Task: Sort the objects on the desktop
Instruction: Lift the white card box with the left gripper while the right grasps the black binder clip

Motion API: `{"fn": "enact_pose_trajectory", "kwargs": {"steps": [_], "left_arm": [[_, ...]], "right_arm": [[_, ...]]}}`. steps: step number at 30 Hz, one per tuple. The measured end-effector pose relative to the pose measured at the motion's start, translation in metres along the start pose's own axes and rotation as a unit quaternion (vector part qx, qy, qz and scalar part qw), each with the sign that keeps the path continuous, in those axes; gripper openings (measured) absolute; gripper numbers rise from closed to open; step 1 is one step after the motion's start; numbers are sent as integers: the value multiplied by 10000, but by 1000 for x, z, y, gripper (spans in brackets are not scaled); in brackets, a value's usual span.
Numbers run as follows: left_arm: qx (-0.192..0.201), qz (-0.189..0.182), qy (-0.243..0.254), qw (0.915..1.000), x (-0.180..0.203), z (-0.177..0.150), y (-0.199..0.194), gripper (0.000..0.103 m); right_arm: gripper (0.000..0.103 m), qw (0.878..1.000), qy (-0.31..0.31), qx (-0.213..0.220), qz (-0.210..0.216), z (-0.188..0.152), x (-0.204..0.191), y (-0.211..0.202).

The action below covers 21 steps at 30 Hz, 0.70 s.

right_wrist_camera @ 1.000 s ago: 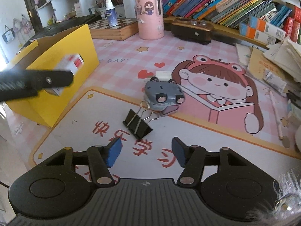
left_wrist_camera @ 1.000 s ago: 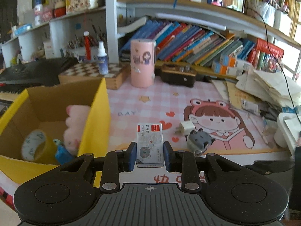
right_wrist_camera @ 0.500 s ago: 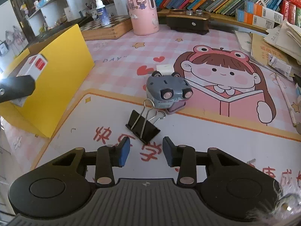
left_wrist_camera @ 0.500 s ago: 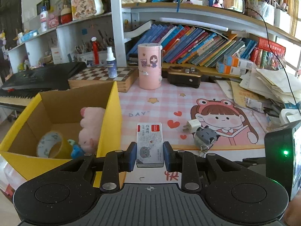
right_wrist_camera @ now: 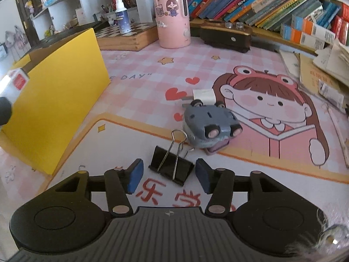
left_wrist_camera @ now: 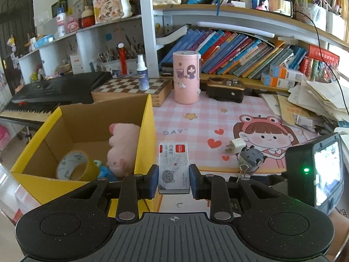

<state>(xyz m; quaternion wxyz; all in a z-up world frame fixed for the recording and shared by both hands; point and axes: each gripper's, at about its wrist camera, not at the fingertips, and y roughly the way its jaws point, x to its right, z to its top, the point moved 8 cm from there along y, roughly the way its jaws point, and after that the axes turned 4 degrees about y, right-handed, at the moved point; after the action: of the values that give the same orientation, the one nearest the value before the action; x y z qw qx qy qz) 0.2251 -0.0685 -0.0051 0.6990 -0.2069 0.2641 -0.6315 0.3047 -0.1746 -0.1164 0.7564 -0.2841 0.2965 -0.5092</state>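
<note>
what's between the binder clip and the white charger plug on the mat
The grey toy car, tipped over with wheels showing, lies between the binder clip and the white charger plug. The right wrist view shows it best.

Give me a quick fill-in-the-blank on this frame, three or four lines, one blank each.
1. The left gripper is shut on a small ____.
2. The black binder clip lies between the fingers of the ____ gripper.
3. The pink plush toy and the tape roll sit inside the ____ box.
4. The grey toy car lies on its ____.

Missing words: staple box; right; yellow; roof
</note>
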Motion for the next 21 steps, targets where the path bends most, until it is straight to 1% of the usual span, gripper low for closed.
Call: {"fn": "enact_pose_trajectory", "kwargs": {"steps": [3,5,6,8,16,21], "left_arm": [[8,7,3,10000,-1,0,-1,28],[17,8,-2,10000,-1,0,-1,28],[20,11,-10,10000,-2,-1,-1,28],[16,12,-39,10000,-3,-1,-2,28],[12,-39,-86,10000,-3,-5,-3,28],[61,-109,-117,9999,-1,-7,-6,28]], "right_arm": [[57,9998,-135,73,-128,2,-5,5],[57,9994,-249,114,-222,1,-8,7],[55,9991,-287,133,-270,0,-8,7],[45,9986,-339,216,-339,0,-8,6],[44,9984,-352,368,-257,3,-3,-6],[44,9992,-330,225,-61,-1,-1,-19]]}}
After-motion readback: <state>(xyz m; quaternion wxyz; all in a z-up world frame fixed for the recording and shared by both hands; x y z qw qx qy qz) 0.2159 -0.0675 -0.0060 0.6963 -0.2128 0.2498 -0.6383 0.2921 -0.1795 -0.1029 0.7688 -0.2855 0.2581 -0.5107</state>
